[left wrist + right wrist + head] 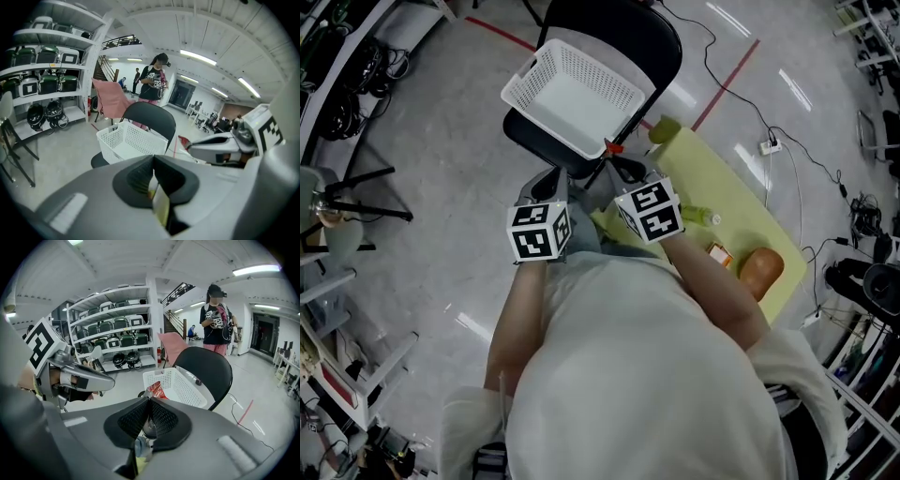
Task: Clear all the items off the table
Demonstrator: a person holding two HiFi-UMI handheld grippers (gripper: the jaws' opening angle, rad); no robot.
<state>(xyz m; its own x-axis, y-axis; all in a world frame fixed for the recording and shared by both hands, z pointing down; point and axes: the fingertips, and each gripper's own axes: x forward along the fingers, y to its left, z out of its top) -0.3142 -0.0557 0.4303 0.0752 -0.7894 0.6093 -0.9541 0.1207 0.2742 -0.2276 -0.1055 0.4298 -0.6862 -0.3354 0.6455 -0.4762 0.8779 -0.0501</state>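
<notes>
A white mesh basket stands empty on a black chair. Just short of its near rim, my right gripper is shut on a red packet, whose crinkled end sticks out past the closed jaws. Beside it on the left, my left gripper is shut, and nothing shows at its tips. The yellow-green table behind my right arm holds a green object, a small bottle, an orange box and a brown rounded item.
A person stands behind the chair. Shelves of helmets and cases line the wall, with a pink-draped chair nearby. Cables and a power strip lie on the floor right of the table. A stand is at the left.
</notes>
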